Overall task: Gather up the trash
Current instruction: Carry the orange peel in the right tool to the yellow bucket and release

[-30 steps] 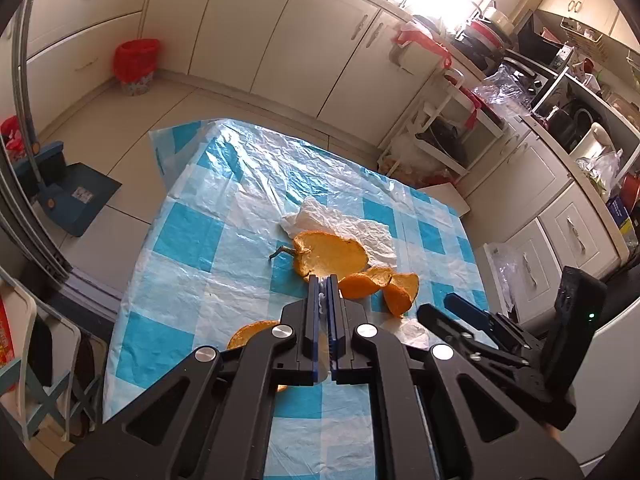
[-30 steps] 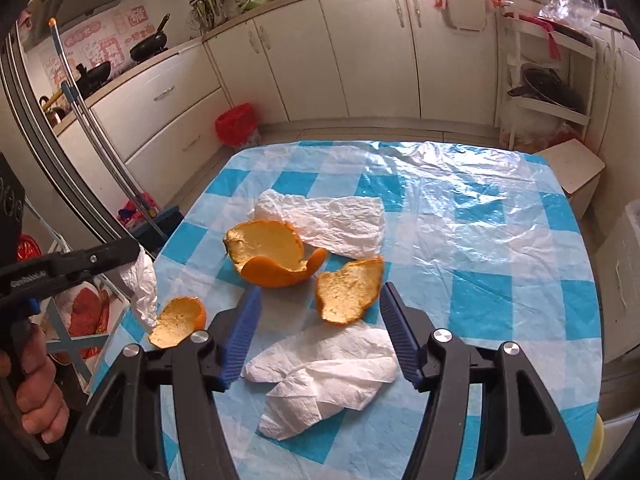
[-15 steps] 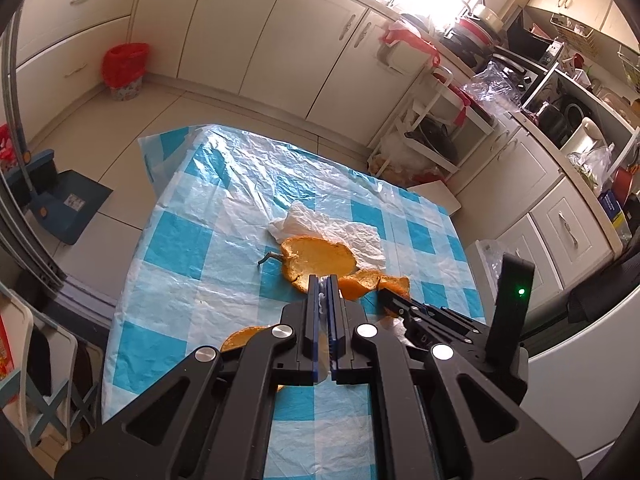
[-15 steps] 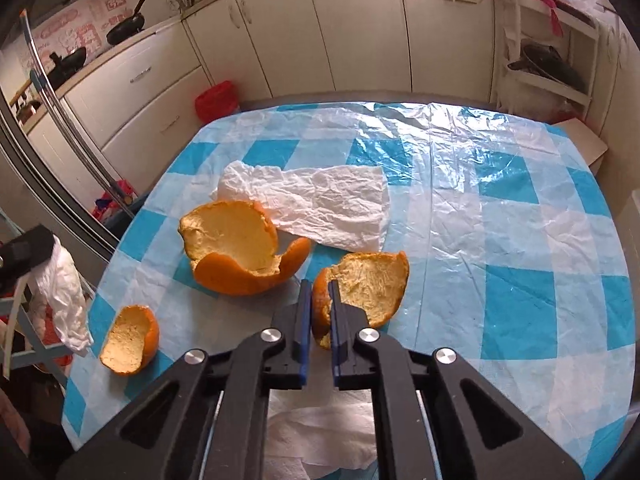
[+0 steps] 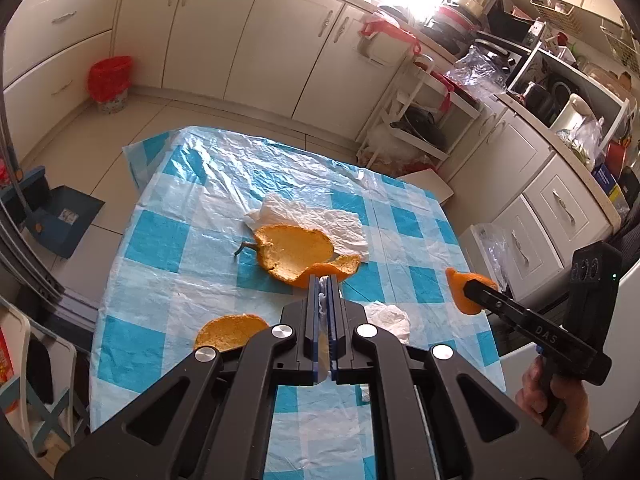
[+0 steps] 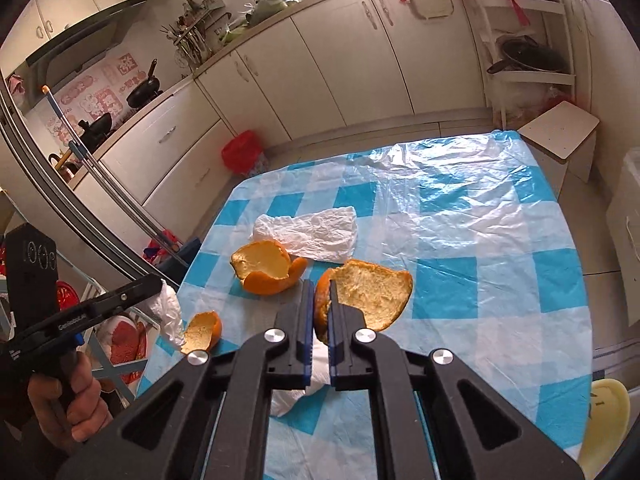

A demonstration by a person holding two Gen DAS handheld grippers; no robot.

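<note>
In the left wrist view, the left gripper [image 5: 323, 280] has its jaws pressed together on a scrap of white tissue [image 5: 321, 298] that shows in the slit between the blue pads. Below it lies the table with its blue-and-white checked plastic cloth [image 5: 160, 240]. A large orange peel [image 5: 294, 250], pith side up, rests near the middle of the cloth, overlapping the edge of a flat white napkin [image 5: 320, 222]. A smaller peel cup [image 5: 230, 330] sits near the left arm of the gripper, and a crumpled tissue [image 5: 388, 318] lies just to the right of the fingers. At the right, the right gripper [image 5: 474, 290], held by a hand [image 5: 556, 404], pinches a piece of orange peel [image 5: 464, 286] above the table's edge.

In the right wrist view, the right gripper [image 6: 322, 306] is clamped on the held peel piece [image 6: 368, 298], whose pale inner side faces up, lifted clear of the cloth [image 6: 480, 240]. Beyond it, the large curled peel [image 6: 266, 268] lies touching the flat napkin [image 6: 310, 234]. The small peel cup [image 6: 202, 330] sits near the table's left edge. A white tissue [image 6: 296, 398] lies under the gripper's body. At the left, the left gripper [image 6: 156, 280], in a hand [image 6: 68, 400], has a wad of white tissue [image 6: 170, 312] hanging from its closed tip. A red-lined bin [image 6: 242, 156] stands on the floor by the cabinets.
</note>
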